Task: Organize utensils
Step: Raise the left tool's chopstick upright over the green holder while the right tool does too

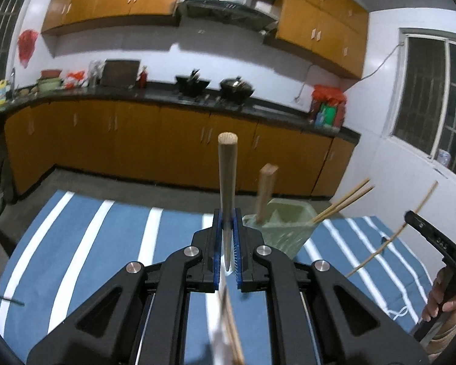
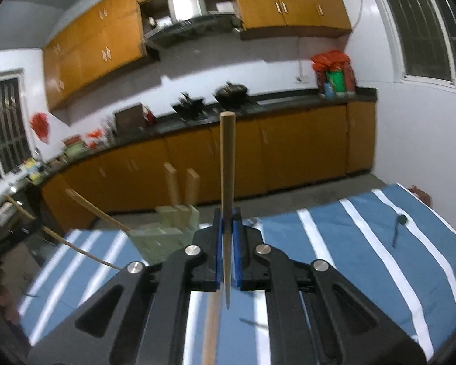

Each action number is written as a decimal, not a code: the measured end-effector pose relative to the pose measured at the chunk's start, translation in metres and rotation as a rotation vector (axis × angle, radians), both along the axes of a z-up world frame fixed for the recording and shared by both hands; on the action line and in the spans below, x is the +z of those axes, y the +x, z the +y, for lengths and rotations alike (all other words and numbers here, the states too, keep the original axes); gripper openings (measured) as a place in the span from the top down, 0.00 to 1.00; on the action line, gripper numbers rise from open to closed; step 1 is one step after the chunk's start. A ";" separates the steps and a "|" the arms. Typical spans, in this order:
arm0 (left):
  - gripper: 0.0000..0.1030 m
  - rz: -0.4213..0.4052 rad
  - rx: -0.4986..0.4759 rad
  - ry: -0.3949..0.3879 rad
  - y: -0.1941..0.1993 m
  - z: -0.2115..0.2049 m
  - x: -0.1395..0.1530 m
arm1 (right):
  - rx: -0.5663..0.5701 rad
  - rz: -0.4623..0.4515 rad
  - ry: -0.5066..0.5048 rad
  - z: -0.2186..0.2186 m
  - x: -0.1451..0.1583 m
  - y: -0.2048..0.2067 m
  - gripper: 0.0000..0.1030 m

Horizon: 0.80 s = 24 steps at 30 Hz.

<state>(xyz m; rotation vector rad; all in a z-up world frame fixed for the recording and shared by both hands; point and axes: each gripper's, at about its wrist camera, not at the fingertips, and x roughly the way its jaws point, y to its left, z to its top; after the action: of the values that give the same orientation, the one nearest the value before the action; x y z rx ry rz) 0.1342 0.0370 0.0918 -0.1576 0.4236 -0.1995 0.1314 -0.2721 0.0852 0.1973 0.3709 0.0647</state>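
My left gripper (image 1: 227, 228) is shut on a utensil with a round wooden handle (image 1: 227, 176) that stands upright between the blue pads. A pale green utensil holder (image 1: 281, 228) stands just right of it on the striped cloth, with a wooden handle (image 1: 266, 193) and two chopsticks (image 1: 342, 203) in it. My right gripper (image 2: 227, 228) is shut on a wooden chopstick (image 2: 227, 182), upright. The holder (image 2: 164, 231) is to its left with two wooden handles (image 2: 182, 188) and a chopstick (image 2: 97, 211) in it. The right gripper's body (image 1: 434, 240) shows in the left wrist view.
A blue cloth with white stripes (image 1: 91, 243) covers the table. A small dark utensil (image 2: 399, 229) lies on the cloth at the right, another (image 1: 10, 300) at the left edge. Kitchen counter and orange cabinets (image 1: 167, 140) stand behind. A thin stick (image 1: 389, 240) crosses at right.
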 end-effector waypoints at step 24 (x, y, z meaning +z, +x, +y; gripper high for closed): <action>0.93 -0.170 -0.043 0.015 0.057 -0.060 0.027 | 0.073 -0.210 -0.037 0.064 0.043 0.066 0.92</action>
<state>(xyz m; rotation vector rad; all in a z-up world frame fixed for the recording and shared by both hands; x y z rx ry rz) 0.1910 -0.0226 0.1189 -0.1156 0.2591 -0.2497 0.1969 -0.2082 0.1282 0.1390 0.1696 0.1497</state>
